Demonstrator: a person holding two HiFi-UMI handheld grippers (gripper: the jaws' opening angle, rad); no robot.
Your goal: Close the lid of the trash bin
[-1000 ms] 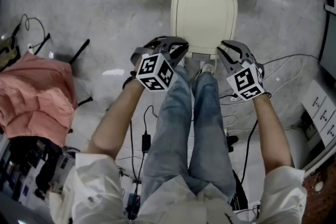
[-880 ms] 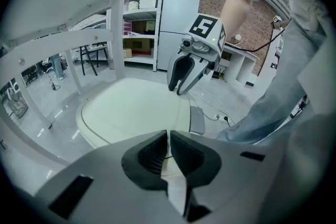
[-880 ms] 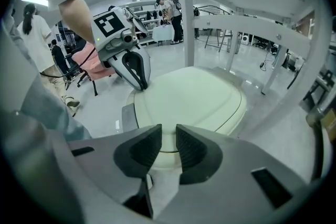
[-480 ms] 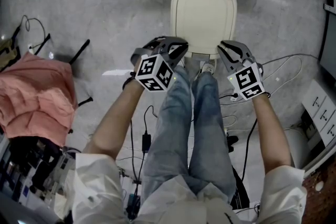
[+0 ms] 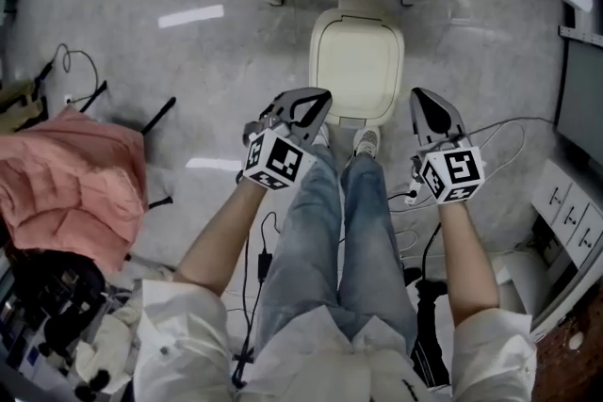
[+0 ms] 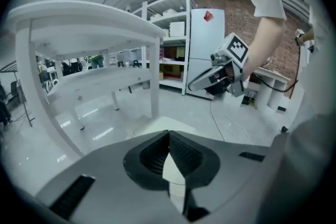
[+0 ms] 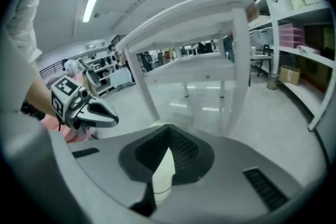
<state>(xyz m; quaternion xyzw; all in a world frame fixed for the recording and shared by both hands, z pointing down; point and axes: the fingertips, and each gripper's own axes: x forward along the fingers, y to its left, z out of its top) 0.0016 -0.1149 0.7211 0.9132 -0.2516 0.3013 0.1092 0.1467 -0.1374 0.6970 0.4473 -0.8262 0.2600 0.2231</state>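
Fingers point(image 6: 181, 157) pinched tight on your left gripper point(image 5: 320, 101) and your right gripper point(image 5: 426, 104), both sets of jaws just closing with nothing between them, one each side of the trash bin's point(image 5: 356, 116) near edge and apart from it. Its lid point(image 5: 356, 61) lies flat down on the bin, past your feet. The job looks done, with only a check left.

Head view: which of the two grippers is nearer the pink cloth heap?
The left gripper: the pink cloth lies out to its side, while the right gripper is beyond the person's legs.
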